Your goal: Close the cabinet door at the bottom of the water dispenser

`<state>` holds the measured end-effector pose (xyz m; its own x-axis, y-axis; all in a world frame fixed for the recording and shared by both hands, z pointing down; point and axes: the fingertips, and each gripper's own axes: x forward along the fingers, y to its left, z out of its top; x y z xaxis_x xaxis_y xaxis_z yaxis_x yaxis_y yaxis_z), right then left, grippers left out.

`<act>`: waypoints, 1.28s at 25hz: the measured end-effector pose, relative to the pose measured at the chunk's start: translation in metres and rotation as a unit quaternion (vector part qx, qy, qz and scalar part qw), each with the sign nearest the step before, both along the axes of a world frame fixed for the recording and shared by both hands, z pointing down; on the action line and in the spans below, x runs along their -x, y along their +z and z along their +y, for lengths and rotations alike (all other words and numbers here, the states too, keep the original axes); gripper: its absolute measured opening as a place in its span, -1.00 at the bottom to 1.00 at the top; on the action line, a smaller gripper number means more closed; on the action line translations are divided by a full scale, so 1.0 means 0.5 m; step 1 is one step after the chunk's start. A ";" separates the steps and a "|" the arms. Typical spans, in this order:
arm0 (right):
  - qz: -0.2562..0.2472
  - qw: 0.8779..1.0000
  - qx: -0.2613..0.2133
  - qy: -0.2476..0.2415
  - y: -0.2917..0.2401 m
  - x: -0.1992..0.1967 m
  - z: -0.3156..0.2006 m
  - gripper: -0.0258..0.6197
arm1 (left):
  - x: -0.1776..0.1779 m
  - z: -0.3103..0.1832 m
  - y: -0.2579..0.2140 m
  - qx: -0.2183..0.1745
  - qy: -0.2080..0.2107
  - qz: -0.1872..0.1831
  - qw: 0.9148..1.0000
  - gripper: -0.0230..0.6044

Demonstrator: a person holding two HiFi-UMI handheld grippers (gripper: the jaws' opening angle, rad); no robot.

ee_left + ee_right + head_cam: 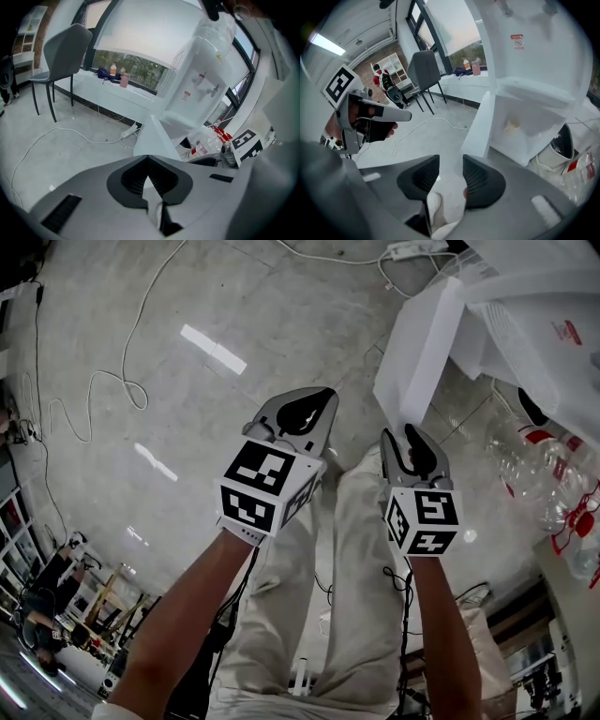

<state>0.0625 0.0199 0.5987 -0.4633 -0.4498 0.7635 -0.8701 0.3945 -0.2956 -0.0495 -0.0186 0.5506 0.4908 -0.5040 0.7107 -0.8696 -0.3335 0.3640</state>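
The white water dispenser (534,51) is seen standing on the grey floor (436,136), and every place here is told from it. At its bottom the cabinet door (482,123) is swung wide open. It sticks out from the dispenser's front, so the white cabinet (529,129) can be looked into. The job is judged to be not done yet, because the door is not shut at all. Both grippers are held in front of the dispenser, out past the open door. The right gripper (451,161) is held close to the door's free edge. Its jaws are spread wide and nothing is held between them. No touch on the door can be made out. The left gripper (148,158) is held farther from the dispenser than the right one. Its jaws are pressed together and nothing is pinched in them. The whole push is judged to be left: the door must be met and swung back until it lies flat against the dispenser's bottom.
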 end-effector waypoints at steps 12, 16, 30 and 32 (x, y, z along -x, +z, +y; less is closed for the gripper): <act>0.018 1.000 0.004 0.022 0.009 -0.034 0.002 -0.42 | -0.015 -0.013 -0.002 -0.008 0.023 -0.003 1.000 -0.91; 0.028 0.999 0.006 0.036 0.014 -0.063 0.002 -0.41 | -0.028 -0.011 0.002 -0.006 0.032 -0.006 0.999 -0.91; 0.120 0.990 -0.024 0.067 0.021 -0.199 -0.014 -0.58 | -0.077 -0.018 -0.007 -0.021 0.058 -0.008 0.998 -0.91; 0.134 0.988 -0.032 0.065 0.022 -0.211 -0.018 -0.60 | -0.080 -0.023 -0.007 -0.024 0.060 -0.008 0.998 -0.91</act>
